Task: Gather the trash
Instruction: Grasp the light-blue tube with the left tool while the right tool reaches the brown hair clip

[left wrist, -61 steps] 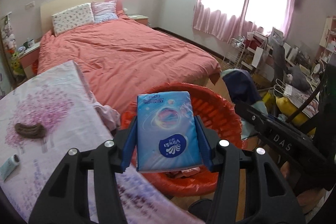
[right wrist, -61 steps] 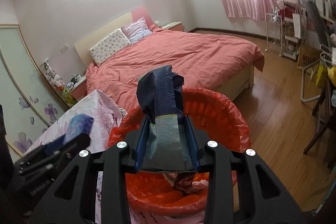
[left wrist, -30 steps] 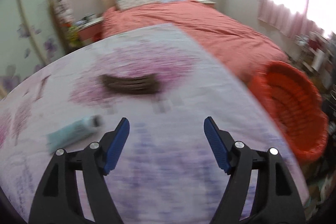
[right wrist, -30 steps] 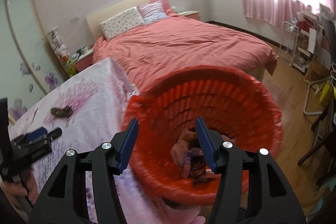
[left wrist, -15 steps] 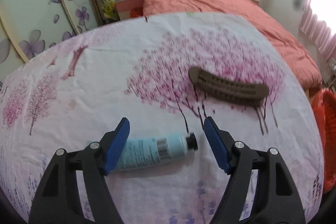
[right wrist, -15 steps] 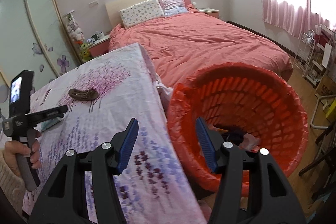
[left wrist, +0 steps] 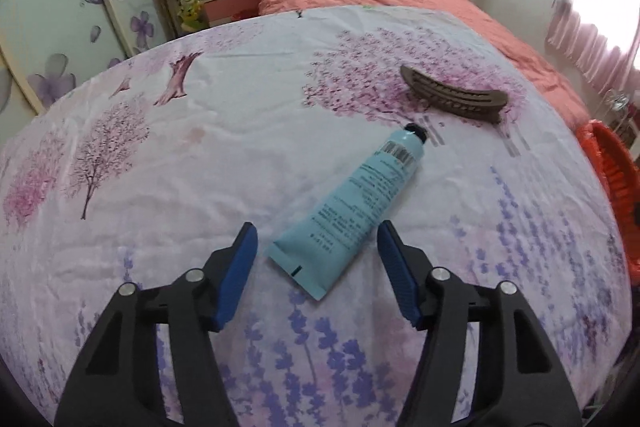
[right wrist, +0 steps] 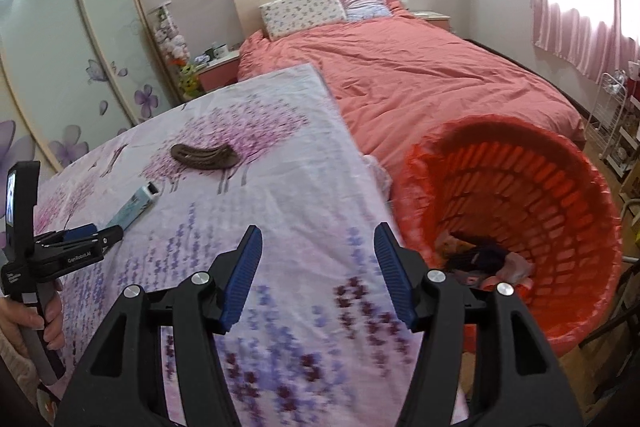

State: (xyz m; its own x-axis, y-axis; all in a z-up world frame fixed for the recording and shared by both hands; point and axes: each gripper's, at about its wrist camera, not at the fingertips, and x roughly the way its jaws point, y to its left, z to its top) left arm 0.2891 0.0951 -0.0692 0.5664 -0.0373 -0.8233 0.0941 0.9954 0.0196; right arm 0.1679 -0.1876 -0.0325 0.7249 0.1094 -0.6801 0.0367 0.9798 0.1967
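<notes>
A light blue tube [left wrist: 360, 195] with a black cap lies on the flowered tablecloth [left wrist: 200, 155]. Its flat end sits between the blue pads of my left gripper [left wrist: 315, 227], whose jaws are closing without touching it. A brown hair clip [left wrist: 452, 99] lies beyond the tube. My right gripper [right wrist: 317, 229] stands open and empty over the table's right edge, beside the orange basket [right wrist: 520, 211], which holds several bits of trash. The right wrist view also shows the tube [right wrist: 134, 209], the clip [right wrist: 204, 155] and the left gripper [right wrist: 108, 233], held by a hand [right wrist: 24, 315].
A bed with a coral cover [right wrist: 420, 83] stands behind the table. A nightstand [right wrist: 218, 67] and sliding wardrobe doors [right wrist: 60, 67] are at the left. A white wire rack [right wrist: 612, 115] stands by the curtained window at the right. The basket's rim [left wrist: 612, 167] sits off the table's right edge.
The left gripper has come down closer to the tube, which now points away between narrower jaws. The right gripper has swung left, away from the basket and over the table edge.
</notes>
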